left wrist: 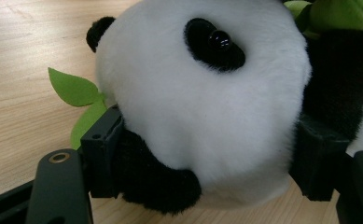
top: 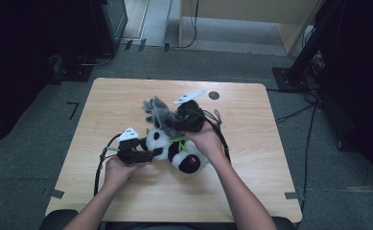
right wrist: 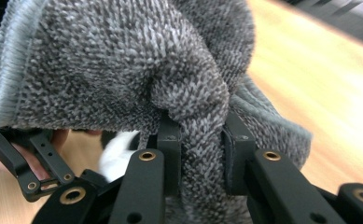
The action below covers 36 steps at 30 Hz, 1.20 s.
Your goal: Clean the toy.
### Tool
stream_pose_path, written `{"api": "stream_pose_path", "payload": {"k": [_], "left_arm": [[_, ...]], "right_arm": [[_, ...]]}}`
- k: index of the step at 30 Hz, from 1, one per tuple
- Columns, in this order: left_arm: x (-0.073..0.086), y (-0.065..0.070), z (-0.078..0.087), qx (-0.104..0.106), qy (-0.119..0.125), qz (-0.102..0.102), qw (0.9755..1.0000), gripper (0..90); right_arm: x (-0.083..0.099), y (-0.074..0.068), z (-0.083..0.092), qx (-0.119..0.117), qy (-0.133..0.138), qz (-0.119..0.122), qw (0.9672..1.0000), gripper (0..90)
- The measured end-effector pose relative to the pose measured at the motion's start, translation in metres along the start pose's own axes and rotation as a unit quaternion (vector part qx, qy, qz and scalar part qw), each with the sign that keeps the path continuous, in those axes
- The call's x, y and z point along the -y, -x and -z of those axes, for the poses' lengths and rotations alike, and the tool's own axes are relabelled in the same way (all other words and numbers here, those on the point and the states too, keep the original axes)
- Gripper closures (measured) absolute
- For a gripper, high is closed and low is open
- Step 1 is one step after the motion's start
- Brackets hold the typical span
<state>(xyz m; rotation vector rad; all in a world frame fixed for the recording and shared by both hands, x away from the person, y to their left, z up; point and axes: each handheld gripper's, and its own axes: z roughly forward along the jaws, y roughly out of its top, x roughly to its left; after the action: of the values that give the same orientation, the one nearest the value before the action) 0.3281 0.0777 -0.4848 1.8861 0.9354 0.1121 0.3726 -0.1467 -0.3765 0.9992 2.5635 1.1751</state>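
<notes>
Grey terry cloth (top: 159,111) hung bunched from the right gripper (top: 177,120), just above centre of the high view, lifted off the wooden desk (top: 251,158). In the right gripper view, the jaws sat narrow w/ a fold of that cloth (right wrist: 123,70) pinched tight between the pads. Below it, at frame centre, a panda plush (top: 174,149) lay on the desk. The left gripper (top: 150,154), lower left of centre, had its jaws on either side of the panda's head; the left gripper view showed the pads pressing into the white fur (left wrist: 202,116), so it was holding the head.

Risks, as a judgement: the cloth was held by one small fold, so a quick swing could let it slip out; the soft head could squash and pop free of the left jaws, or the plush could drag across the desk.

Green felt leaves (left wrist: 74,88) by the panda's ear were clear in the left gripper view, tiny from above. The high view alone gave the desk edges, forearms & cables.
</notes>
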Motion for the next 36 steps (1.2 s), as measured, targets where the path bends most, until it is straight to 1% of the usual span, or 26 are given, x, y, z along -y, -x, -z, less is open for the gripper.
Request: {"api": "stream_pose_path", "payload": {"k": [1,2,3,4,6,8,10,13,14,16,17,19,22,23,24,25,26,27,28,30,31,32,34,35,36], "left_arm": [[-0.001,0.0,0.0,-0.001,-0.002,0.002,1.0,25.7],[-0.002,0.0,-0.001,-0.005,-0.012,0.005,0.9999,26.1],[-0.002,-0.001,-0.001,-0.008,-0.021,0.013,0.9997,27.4],[-0.002,-0.002,-0.001,-0.007,-0.022,0.018,0.9996,27.9],[-0.002,-0.001,-0.001,-0.01,-0.02,0.015,0.9996,29.1],[-0.001,-0.001,-0.001,-0.012,-0.016,0.015,0.9997,29.5],[0.001,0.0,-0.001,-0.014,-0.011,0.014,0.9997,29.7],[0.003,0.0,-0.001,-0.017,-0.006,0.014,0.9998,29.5],[0.004,0.0,0.0,-0.017,-0.005,0.012,0.9998,29.3],[0.006,0.0,0.0,-0.018,-0.002,0.008,0.9998,29.0],[0.006,0.0,-0.001,-0.017,0.001,0.01,0.9998,28.7],[0.007,0.0,-0.001,-0.017,0.005,0.015,0.9997,28.4],[0.006,0.001,0.0,-0.018,0.004,0.009,0.9998,28.1],[0.006,0.001,0.0,-0.018,0.005,0.006,0.9998,28.0],[0.006,0.001,0.001,-0.019,0.004,0.001,0.9998,28.0],[0.006,0.001,0.001,-0.018,0.005,0.001,0.9998,28.0],[0.006,0.001,0.001,-0.017,0.005,0.003,0.9998,28.0],[0.006,0.001,0.001,-0.016,0.007,0.004,0.9998,28.0],[0.006,0.001,0.0,-0.016,0.009,0.006,0.9998,28.0],[0.006,0.001,0.001,-0.017,0.008,0.005,0.9998,28.0],[0.005,0.001,0.001,-0.017,0.008,0.005,0.9998,28.0],[0.005,0.001,0.001,-0.019,0.01,0.005,0.9998,28.0],[0.005,0.0,0.003,-0.02,0.0,0.0,0.9998,28.0],[0.005,0.0,0.003,-0.02,0.004,0.009,0.9998,28.0],[0.004,0.001,0.003,-0.02,0.005,0.016,0.9997,28.1]], "right_arm": [[0.0,-0.005,-0.009,-0.003,-0.014,0.008,0.9999,73.9],[0.0,-0.008,-0.017,-0.004,-0.032,0.014,0.9994,74.0],[0.003,-0.012,-0.024,-0.001,-0.037,0.019,0.9991,74.4],[0.005,-0.014,-0.029,0.004,-0.034,0.023,0.9991,74.8],[0.007,-0.016,-0.034,0.017,-0.034,0.029,0.9988,74.8],[0.006,-0.016,-0.034,0.026,-0.035,0.032,0.9985,74.8],[0.006,-0.012,-0.035,0.026,-0.036,0.036,0.9984,74.7],[0.006,-0.001,-0.036,0.008,-0.034,0.018,0.9992,74.0],[0.006,0.002,-0.036,0.008,-0.035,0.014,0.9993,73.6],[0.005,0.008,-0.036,0.023,-0.04,0.007,0.9989,73.3],[0.005,0.012,-0.037,0.027,-0.043,-0.001,0.9987,73.4],[0.006,0.018,-0.037,0.023,-0.044,-0.015,0.9987,73.8],[0.006,0.028,-0.035,0.039,-0.053,-0.027,0.9975,74.9],[0.005,0.029,-0.033,0.038,-0.055,-0.038,0.997,75.3],[0.003,0.029,-0.03,0.028,-0.05,-0.049,0.9971,75.6],[0.002,0.027,-0.027,0.021,-0.041,-0.051,0.9976,75.7],[0.0,0.023,-0.023,0.017,-0.032,-0.044,0.9983,75.7],[-0.003,0.016,-0.019,0.004,-0.023,-0.04,0.9989,75.7],[-0.004,0.011,-0.017,-0.004,-0.019,-0.037,0.9991,75.7],[-0.009,-0.005,-0.015,-0.018,-0.017,-0.02,0.9995,75.6],[-0.01,-0.01,-0.016,-0.022,-0.016,-0.015,0.9995,75.6],[-0.011,-0.016,-0.018,-0.029,-0.019,-0.013,0.9993,75.6],[-0.011,-0.027,-0.025,-0.036,-0.033,-0.005,0.9988,75.7],[-0.01,-0.031,-0.03,-0.034,-0.042,0.003,0.9985,75.7],[-0.008,-0.032,-0.036,-0.029,-0.05,0.005,0.9983,75.8]]}}
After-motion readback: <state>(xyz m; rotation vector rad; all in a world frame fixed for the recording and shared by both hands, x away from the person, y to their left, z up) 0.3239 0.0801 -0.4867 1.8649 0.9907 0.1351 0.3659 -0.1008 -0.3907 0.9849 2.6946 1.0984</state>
